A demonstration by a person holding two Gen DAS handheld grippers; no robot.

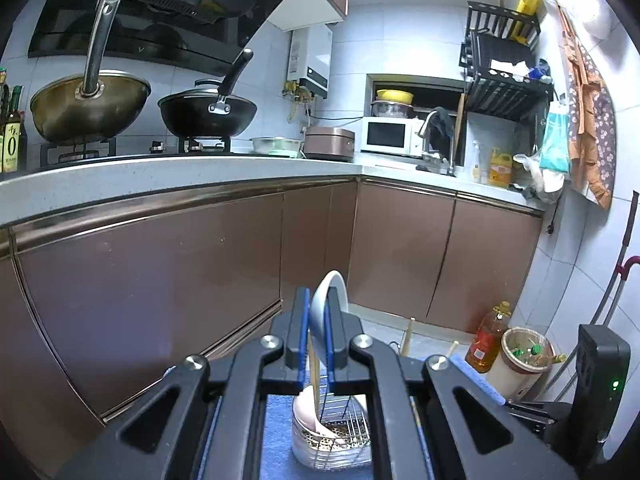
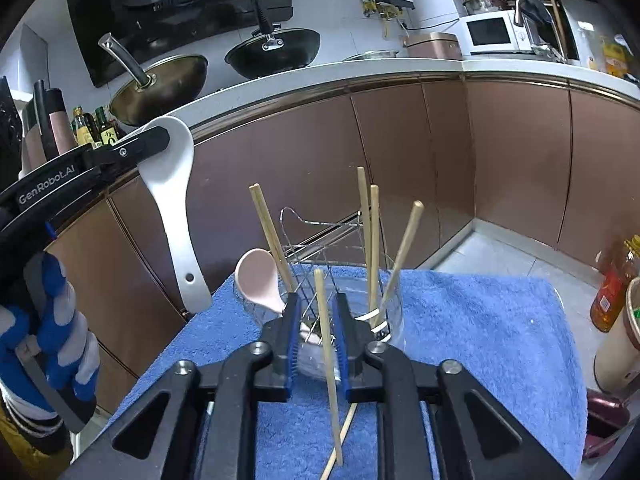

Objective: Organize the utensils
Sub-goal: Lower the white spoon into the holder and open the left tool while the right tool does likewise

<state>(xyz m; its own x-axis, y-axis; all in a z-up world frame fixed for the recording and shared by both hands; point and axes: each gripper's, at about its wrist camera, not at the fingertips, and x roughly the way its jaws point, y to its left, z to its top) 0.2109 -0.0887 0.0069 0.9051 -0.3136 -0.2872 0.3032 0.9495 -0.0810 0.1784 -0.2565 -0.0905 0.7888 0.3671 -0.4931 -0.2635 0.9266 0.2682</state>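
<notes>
Left tool [image 2: 160, 140] was clamped on the white rice paddle's [image 2: 172, 200] bowl, at ten o'clock of the wire caddy [image 2: 320, 232]. Right tool [image 2: 316, 340] stood slightly apart around a chopstick [image 2: 326, 344], grip uncertain. Both judged light, stiff, slippery; take mid-shaft.

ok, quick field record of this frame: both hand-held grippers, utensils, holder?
left hand-held gripper: shut on white spoon, handle hanging down
right hand-held gripper: open, one chopstick between the pads, not pinched
wire holder: upright on blue towel
in holder: pink spoon, several leaning chopsticks
</notes>
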